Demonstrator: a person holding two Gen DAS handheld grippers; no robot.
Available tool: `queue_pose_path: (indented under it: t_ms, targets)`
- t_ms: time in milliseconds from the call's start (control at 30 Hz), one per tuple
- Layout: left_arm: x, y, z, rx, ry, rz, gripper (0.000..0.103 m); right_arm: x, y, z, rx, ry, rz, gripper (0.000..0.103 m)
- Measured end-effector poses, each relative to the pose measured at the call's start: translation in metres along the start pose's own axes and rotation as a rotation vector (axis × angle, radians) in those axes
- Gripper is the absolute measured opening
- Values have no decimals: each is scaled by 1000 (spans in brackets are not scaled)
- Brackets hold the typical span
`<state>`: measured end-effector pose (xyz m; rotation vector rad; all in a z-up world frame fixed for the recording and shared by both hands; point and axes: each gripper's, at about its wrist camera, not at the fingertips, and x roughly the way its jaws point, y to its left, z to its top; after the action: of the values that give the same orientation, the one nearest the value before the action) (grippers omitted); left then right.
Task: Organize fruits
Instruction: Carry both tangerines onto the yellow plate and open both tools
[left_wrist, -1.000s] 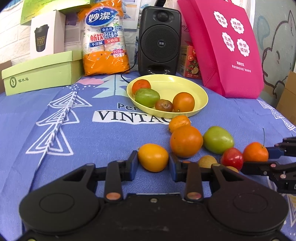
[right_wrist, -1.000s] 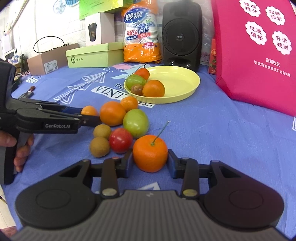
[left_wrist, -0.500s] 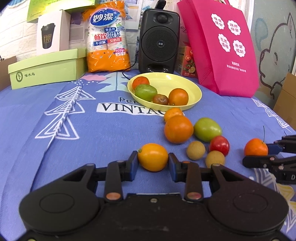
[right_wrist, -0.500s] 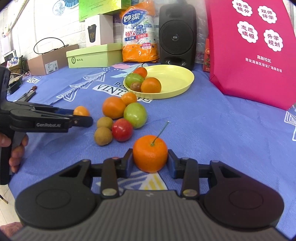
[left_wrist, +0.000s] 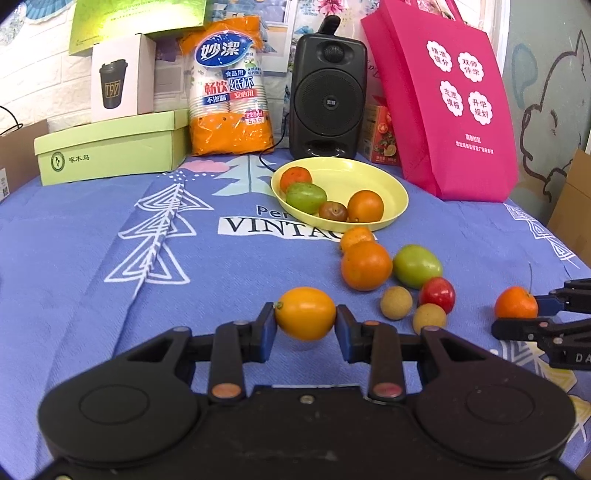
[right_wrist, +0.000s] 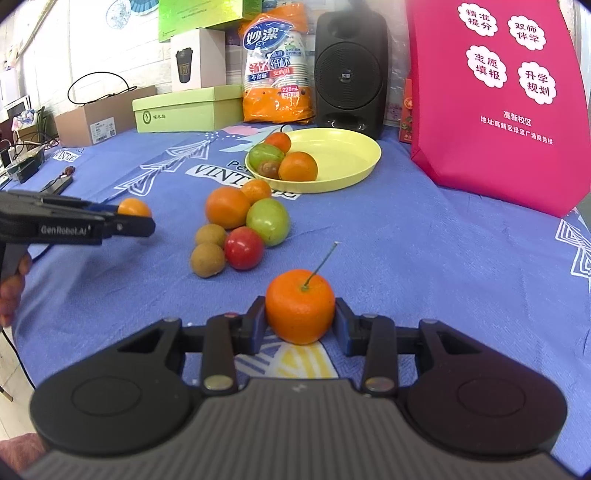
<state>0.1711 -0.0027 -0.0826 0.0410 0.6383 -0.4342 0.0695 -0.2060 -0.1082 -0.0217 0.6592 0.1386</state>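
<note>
My left gripper (left_wrist: 306, 325) is shut on a yellow-orange fruit (left_wrist: 305, 313), held above the blue cloth. My right gripper (right_wrist: 300, 321) is shut on an orange tangerine with a stem (right_wrist: 300, 311). That tangerine also shows in the left wrist view (left_wrist: 515, 302); the yellow-orange fruit shows in the right wrist view (right_wrist: 133, 207). A yellow plate (left_wrist: 384, 184) at the back holds several fruits. Between the grippers lies a loose cluster: a large orange (left_wrist: 365, 265), a green fruit (left_wrist: 417, 266), a red fruit (left_wrist: 436, 294) and two brown fruits (left_wrist: 396, 302).
Behind the plate stand a black speaker (left_wrist: 328, 99), an orange pack of paper cups (left_wrist: 229, 92), a green box (left_wrist: 110, 147) and a pink bag (left_wrist: 443, 99). A cardboard box (left_wrist: 572, 206) stands off the right edge. Small items (right_wrist: 59, 181) lie at the cloth's left.
Both grippers have drawn back and up from the fruit cluster, each carrying its fruit. The cluster and plate now sit farther away in both views.
</note>
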Motion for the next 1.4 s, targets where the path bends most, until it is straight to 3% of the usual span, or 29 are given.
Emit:
queue_pose_path:
  t_ms: [267, 600, 1100, 1400]
  targets:
    - [27, 1, 25, 89, 58, 22, 33, -4, -4, 15, -18, -27, 3, 37]
    - [45, -4, 64, 127, 34, -8, 33, 5, -14, 51, -69, -57, -10, 37]
    - [102, -21, 145, 204, -30, -65, 33, 63, -26, 126, -206, -77, -27, 37]
    - [186, -23, 168, 141, 46, -53, 33, 127, -36, 146, -186, -18, -4, 37]
